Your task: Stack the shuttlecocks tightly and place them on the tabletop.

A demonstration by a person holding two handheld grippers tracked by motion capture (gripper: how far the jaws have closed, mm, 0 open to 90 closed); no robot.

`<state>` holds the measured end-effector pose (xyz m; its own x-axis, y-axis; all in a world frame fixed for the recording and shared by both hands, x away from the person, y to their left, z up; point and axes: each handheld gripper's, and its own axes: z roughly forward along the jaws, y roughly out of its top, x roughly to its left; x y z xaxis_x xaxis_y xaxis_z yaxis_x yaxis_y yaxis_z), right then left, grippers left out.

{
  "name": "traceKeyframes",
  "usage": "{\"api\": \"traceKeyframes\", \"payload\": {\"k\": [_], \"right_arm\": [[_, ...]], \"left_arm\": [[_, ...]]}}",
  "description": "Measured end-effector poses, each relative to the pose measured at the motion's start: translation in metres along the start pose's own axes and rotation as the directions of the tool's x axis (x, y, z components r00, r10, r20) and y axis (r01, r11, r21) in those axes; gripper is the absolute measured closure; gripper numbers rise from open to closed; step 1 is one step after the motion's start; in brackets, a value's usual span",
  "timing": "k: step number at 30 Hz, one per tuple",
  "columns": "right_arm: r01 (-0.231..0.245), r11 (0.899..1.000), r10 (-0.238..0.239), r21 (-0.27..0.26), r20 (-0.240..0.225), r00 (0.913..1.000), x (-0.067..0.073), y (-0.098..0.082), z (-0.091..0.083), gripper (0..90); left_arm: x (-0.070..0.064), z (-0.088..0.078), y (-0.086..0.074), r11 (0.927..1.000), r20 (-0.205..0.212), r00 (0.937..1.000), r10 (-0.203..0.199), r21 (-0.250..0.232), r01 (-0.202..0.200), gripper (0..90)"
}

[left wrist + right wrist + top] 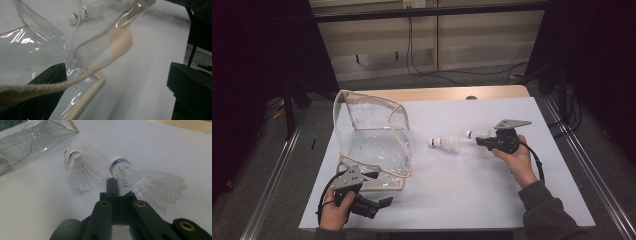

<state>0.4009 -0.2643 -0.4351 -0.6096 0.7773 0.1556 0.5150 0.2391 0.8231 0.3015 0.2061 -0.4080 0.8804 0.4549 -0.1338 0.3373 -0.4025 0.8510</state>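
White feathers of one shuttlecock (pixel 140 178) sat pinched in the right gripper (pixel 120 190), while the left gripper (pixel 369 187) clamped the clear bag's (pixel 372 135) cord (pixel 75 81).

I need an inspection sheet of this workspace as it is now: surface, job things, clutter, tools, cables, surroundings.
Surface: pale grey table sheet over a wooden top.
Job's things: clear plastic bag with beige trim, standing open at left; one white feather shuttlecock lying on the sheet; a second white shuttlecock in the right tool.
Clutter: nothing seen.
Tools: left tool at the bag's near edge, its grip unclear; right tool shut on the second white shuttlecock.
Cables: black cable trailing from the right tool; black wires on the floor behind.
Surroundings: dark curtains, metal rails, pale wall.
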Motion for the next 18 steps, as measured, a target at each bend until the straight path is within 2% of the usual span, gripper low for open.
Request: {"api": "traceKeyframes", "payload": {"k": [4,10,18], "right_arm": [[0.016,1.000,-0.016,-0.001,0.004,0.9999,0.002,0.001,-0.003,90.0],[0.039,0.999,-0.038,0.001,-0.020,0.9991,0.009,0.002,-0.005,90.0],[0.031,1.000,-0.031,0.005,-0.022,0.9993,0.010,0.001,-0.003,90.0]], "left_arm": [[0.000,0.000,0.000,1.0000,-0.003,1.0000,0.001,0.000,-0.001,3.0],[-0.001,0.001,0.001,1.0000,-0.001,1.0000,0.002,-0.004,-0.002,3.0],[-0.001,0.001,0.001,1.0000,-0.002,1.0000,0.006,-0.001,-0.006,3.0]]}}
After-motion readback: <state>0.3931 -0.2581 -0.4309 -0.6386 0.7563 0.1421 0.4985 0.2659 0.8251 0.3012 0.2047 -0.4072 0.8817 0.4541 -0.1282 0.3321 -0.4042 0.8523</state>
